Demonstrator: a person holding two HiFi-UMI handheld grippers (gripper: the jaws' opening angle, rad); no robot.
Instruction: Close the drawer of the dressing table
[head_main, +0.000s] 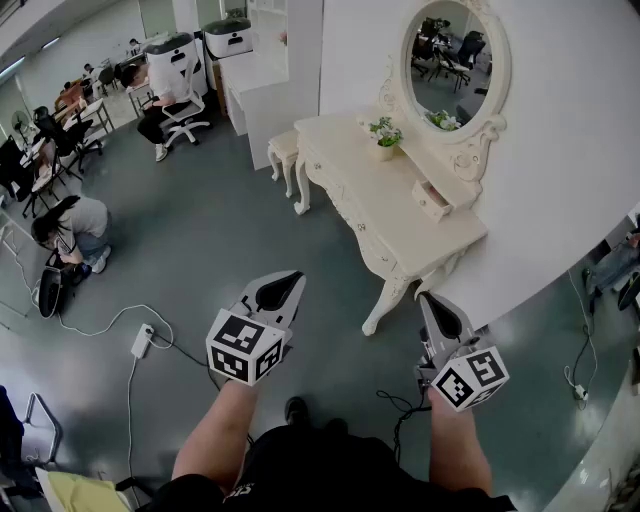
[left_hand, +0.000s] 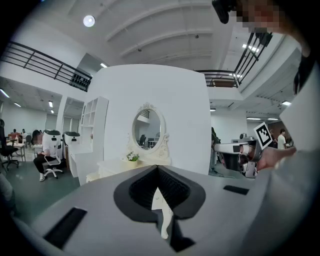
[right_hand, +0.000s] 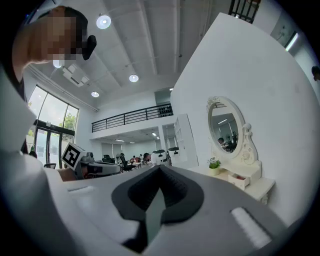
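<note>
The cream dressing table (head_main: 400, 215) stands against the white wall ahead of me, with an oval mirror (head_main: 455, 60) above it. A small drawer (head_main: 432, 198) under the mirror is pulled out; it also shows as the drawer (right_hand: 239, 179) at the right of the right gripper view. My left gripper (head_main: 296, 274) is shut and empty, held over the floor short of the table. Beside it, near the table's front leg, my right gripper (head_main: 425, 296) is also shut with nothing in it. Neither touches the table. Shut jaws fill the left gripper (left_hand: 158, 167) view and the right gripper (right_hand: 160, 167) view.
A small potted plant (head_main: 385, 138) stands on the tabletop and a stool (head_main: 285, 150) sits at the table's far end. A power strip (head_main: 142, 340) and cables lie on the floor to the left. People sit at desks (head_main: 165, 95) in the background.
</note>
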